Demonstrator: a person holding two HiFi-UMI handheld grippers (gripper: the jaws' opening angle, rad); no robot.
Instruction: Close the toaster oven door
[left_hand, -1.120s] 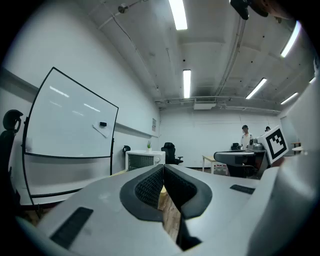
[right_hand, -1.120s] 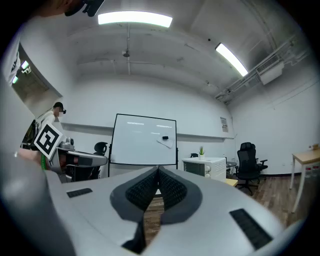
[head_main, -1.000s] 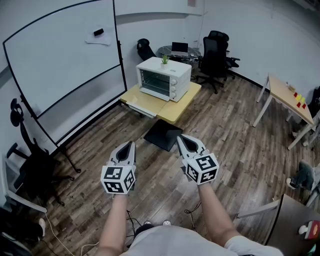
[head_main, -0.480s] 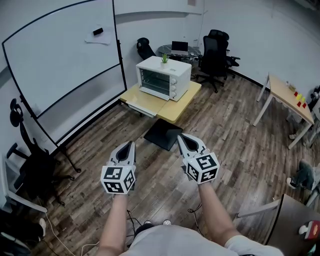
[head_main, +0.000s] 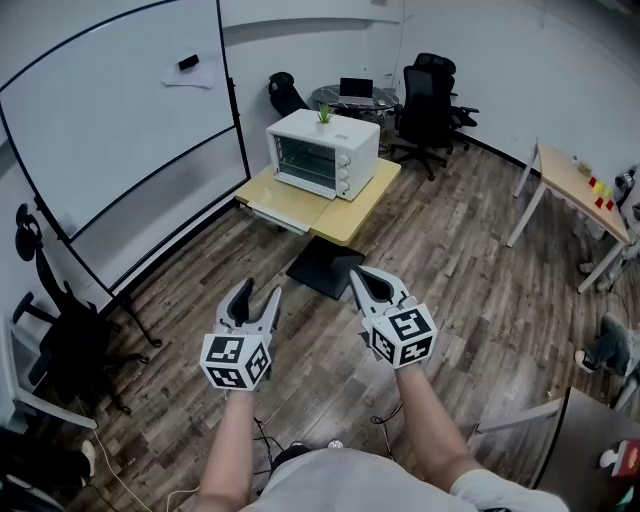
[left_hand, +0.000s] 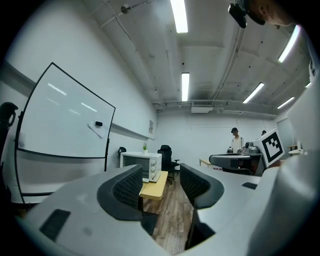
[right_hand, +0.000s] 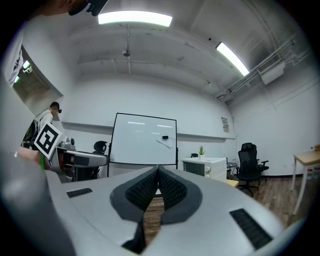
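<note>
**Approach stance, both grippers well apart from the toaster oven (head_main: 322, 155).**
The oven stands at the table's (head_main: 300, 208) far edge. The left gripper (head_main: 253, 293) has just been opening its jaws, nothing between them, likely readying for the door (head_main: 305, 166). The right gripper (head_main: 363, 276) is closed and empty.

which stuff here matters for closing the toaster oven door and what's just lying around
Job: white boxy toaster oven; low light-wood table under it.
Lying about: large whiteboard on stand; small green plant atop oven; black office chairs; flat black floor mat.

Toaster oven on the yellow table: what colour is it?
The toaster oven is white with a dark front; it shows clearest in the head view.
</note>
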